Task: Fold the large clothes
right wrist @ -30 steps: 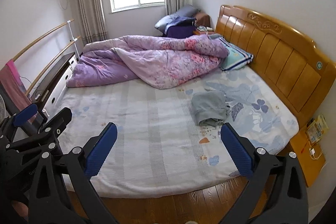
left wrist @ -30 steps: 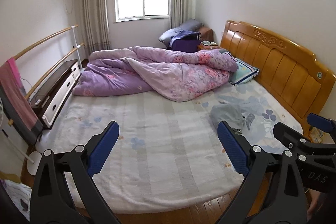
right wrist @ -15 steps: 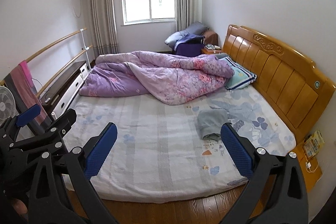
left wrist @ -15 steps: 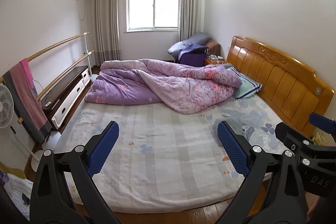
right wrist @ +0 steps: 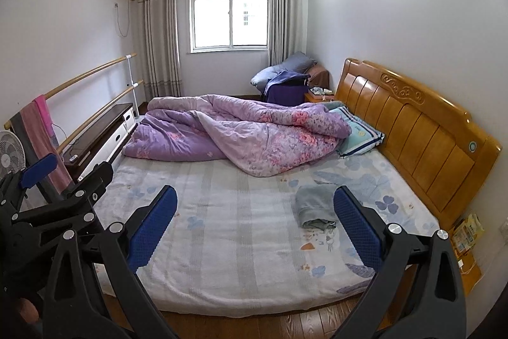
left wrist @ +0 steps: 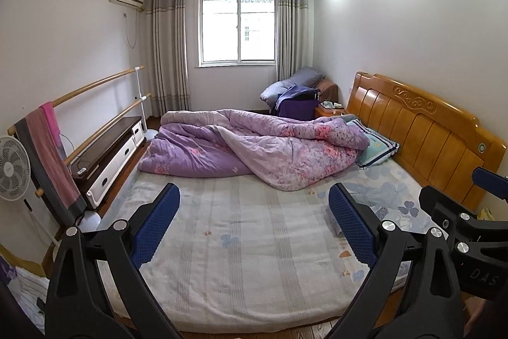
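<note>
A folded grey garment (right wrist: 312, 207) lies on the bed's right side near the headboard; in the left wrist view it is almost hidden behind my left gripper's right finger (left wrist: 350, 223). My left gripper (left wrist: 254, 226) is open and empty, held back from the foot of the bed. My right gripper (right wrist: 254, 226) is open and empty, also back from the bed edge, with the garment just left of its right finger (right wrist: 355, 224). Each gripper shows at the edge of the other's view.
A crumpled purple floral quilt (right wrist: 241, 132) covers the far half of the bed (right wrist: 241, 259). A pillow (right wrist: 360, 137) lies by the wooden headboard (right wrist: 419, 129). A TV cabinet (right wrist: 101, 135), rails with towels (right wrist: 43, 129) and a fan (left wrist: 12, 167) stand left.
Both grippers have pulled back and tilted up from the bed, so more of the room and ceiling shows. The garment has stayed on the bed. Both grippers stay open.
</note>
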Demonstrator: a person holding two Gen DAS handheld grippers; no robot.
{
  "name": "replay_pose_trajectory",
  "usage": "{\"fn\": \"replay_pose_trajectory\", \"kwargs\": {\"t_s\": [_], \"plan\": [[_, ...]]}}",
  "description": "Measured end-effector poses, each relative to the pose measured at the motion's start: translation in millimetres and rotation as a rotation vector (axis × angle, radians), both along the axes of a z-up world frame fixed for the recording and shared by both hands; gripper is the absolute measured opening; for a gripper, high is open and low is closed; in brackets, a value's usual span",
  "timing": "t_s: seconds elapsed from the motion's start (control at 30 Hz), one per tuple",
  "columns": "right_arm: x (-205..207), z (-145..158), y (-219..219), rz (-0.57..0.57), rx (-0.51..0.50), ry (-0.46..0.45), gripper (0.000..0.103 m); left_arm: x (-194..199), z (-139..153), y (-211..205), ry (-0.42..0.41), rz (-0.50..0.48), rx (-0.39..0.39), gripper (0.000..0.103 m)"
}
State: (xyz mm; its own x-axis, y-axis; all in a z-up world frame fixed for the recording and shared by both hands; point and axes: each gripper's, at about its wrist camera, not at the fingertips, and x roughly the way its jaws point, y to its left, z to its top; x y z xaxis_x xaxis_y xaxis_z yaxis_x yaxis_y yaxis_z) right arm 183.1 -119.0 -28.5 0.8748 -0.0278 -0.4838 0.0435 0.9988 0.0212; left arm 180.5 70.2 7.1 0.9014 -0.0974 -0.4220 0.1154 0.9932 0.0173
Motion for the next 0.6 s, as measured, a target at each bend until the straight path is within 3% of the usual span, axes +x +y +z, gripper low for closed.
{"fn": "replay_pose_trajectory", "kwargs": {"t_s": [0.6], "plan": [[-2.5, 12.1, 14.9, 0.006, -0.029, -0.032, 0.095, 9.2, 7.5, 8.3, -0.024, 0.019, -0.016, 0.095]]}}
